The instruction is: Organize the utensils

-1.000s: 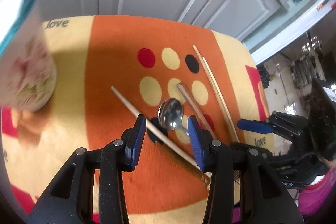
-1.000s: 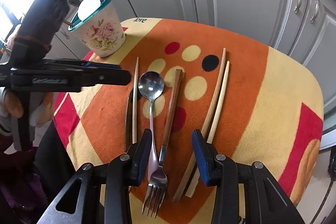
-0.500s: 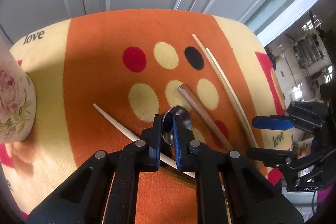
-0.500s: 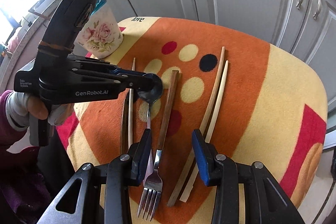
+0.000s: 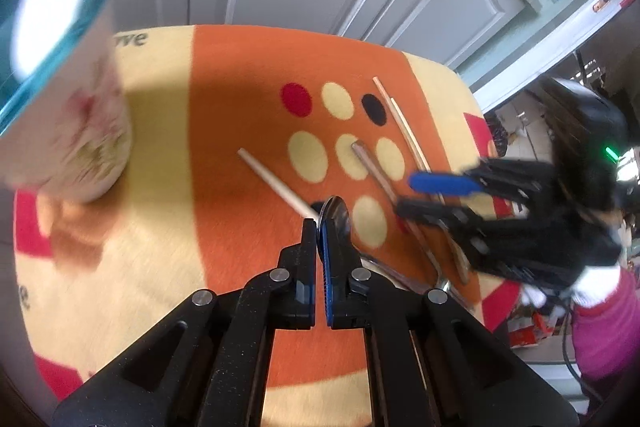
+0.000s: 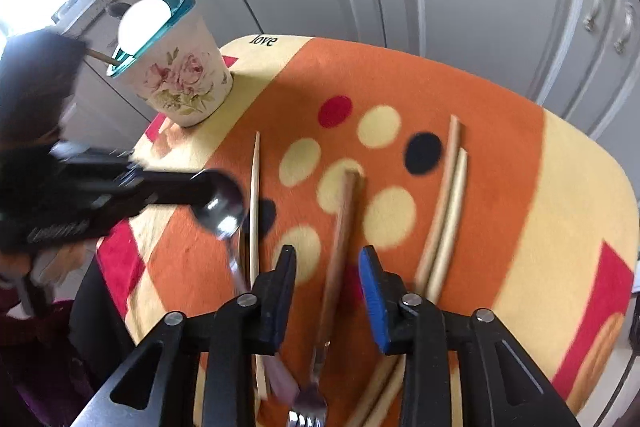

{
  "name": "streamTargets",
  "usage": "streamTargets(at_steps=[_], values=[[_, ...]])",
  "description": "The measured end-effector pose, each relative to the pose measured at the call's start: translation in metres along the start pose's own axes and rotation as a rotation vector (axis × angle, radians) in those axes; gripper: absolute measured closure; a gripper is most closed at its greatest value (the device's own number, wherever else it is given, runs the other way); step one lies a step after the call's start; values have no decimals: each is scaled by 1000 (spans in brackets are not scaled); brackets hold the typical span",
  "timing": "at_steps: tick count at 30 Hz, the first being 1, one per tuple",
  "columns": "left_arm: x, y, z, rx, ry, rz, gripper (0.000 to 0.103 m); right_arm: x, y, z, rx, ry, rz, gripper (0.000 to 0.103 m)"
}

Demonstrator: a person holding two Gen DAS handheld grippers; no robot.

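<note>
My left gripper (image 5: pixel 318 227) is shut on the bowl of a metal spoon (image 5: pixel 336 215). In the right wrist view it (image 6: pixel 188 187) holds the spoon (image 6: pixel 222 207) by the bowl above the cloth, with the handle trailing down. My right gripper (image 6: pixel 327 259) straddles the wooden handle of a fork (image 6: pixel 340 227). Its jaws are closing, but the pads stand clear of the handle. It (image 5: pixel 416 195) also shows at the right of the left wrist view. A floral cup (image 6: pixel 180 83) with a teal rim stands at the back left. It (image 5: pixel 60 107) looms blurred close by my left gripper.
An orange and cream dotted cloth (image 6: pixel 500 147) covers the small table. A pale chopstick (image 6: pixel 254 195) lies left of the fork and a pale pair (image 6: pixel 448 203) lies to its right. Grey cabinet doors (image 6: pixel 480 7) stand behind. A person's pink sleeve (image 5: pixel 600 339) is at the right.
My left gripper closed on the spoon's bowl, lifted it and carried it left toward the cup. My right gripper moved forward over the fork's handle and its jaws narrowed.
</note>
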State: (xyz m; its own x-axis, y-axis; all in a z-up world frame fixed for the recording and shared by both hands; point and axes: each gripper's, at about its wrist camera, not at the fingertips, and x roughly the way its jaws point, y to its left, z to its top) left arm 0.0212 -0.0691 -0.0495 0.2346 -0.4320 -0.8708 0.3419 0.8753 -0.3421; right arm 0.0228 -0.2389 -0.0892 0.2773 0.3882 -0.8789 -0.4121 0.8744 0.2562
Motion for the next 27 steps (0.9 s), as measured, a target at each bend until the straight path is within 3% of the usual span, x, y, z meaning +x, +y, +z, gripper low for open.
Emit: streamTargets(at_steps=[4,6,10,17,27], values=[[-17,7,-6,-16,-25,7,102,27,6,22,-16,59,-61,82],[-26,10,-7,-31,-46,5,102,34,9,26,-34,60,-88,92],[-43,11,-7,-43,-85,10,102,31,12,28,-65,65,-99,93],[-82,4,-8,-31,-169,36,102,-32,15,17,-37,-72,-29,94],[-147,-6,0,-27,-308,82,102,-113,26,-5,-49,-237,-41,94]])
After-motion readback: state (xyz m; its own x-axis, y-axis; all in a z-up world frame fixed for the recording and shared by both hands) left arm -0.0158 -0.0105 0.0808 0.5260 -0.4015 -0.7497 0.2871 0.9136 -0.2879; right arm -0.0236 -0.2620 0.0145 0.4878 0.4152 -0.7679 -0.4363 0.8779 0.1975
